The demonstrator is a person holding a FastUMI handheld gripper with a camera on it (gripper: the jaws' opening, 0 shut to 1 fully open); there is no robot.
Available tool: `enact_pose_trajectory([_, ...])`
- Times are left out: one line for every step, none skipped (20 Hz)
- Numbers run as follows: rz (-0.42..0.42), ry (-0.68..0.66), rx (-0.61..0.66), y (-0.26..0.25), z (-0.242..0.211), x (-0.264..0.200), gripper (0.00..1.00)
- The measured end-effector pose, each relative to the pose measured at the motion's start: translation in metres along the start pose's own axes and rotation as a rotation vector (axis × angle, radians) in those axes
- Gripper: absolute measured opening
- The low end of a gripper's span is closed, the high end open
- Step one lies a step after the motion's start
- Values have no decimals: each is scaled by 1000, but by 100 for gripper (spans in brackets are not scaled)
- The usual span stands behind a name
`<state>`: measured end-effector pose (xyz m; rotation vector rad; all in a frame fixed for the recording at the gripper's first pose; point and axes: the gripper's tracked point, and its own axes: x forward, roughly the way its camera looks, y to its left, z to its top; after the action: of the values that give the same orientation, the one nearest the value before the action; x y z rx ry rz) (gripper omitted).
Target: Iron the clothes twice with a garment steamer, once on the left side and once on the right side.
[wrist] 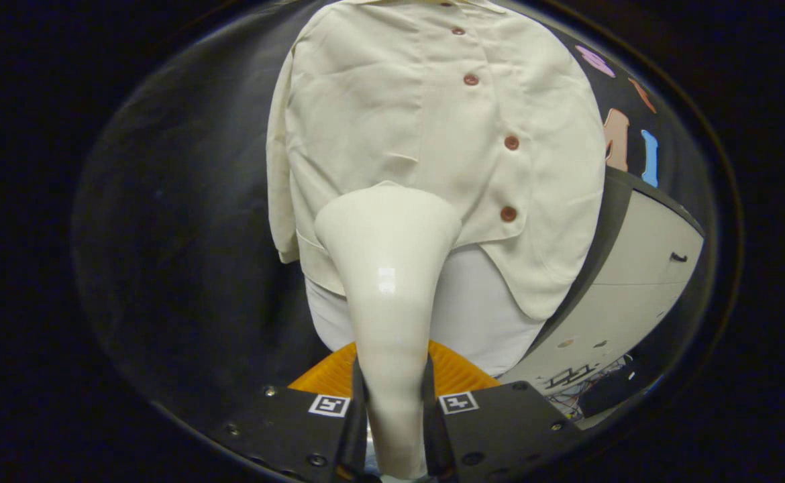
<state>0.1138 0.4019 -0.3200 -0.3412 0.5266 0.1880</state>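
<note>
The shirt (433,134) hangs big and soft in front of you, with its buttons running down the middle. It is thin cloth, so it will swing and fold if you push hard. Keep your touch light. The garment steamer (387,268) looks smooth, hard and a bit slippery, and its wide head sits at the low left part of the shirt. Your hand-held gripper (392,409) is closed on the steamer's thin handle, one finger on each side, and that is the best place to hold it
</note>
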Motion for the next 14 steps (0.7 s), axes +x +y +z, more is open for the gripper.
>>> enact_pose_trajectory([6,-12,-1,0,6,-10,34])
enact_pose_trajectory([14,-26,1,0,14,-20,34])
enact_pose_trajectory([22,-44,4,-1,22,-31,34])
enact_pose_trajectory([29,-63,6,-3,32,-42,34])
enact_pose_trajectory([35,-83,11,-5,41,-54,34])
enact_pose_trajectory([42,-101,16,-7,51,-66,34])
enact_pose_trajectory([48,-120,19,-11,61,-78,34])
enact_pose_trajectory([51,-136,23,-15,71,-91,34])
enact_pose_trajectory([52,-157,26,-20,82,-103,34])
enact_pose_trajectory([51,-172,29,-26,91,-112,34])
enact_pose_trajectory([52,-190,38,-32,102,-121,34])
enact_pose_trajectory([51,-204,45,-37,113,-130,34])
enact_pose_trajectory([51,-225,52,-44,126,-138,34])
enact_pose_trajectory([48,-241,58,-51,139,-144,34])
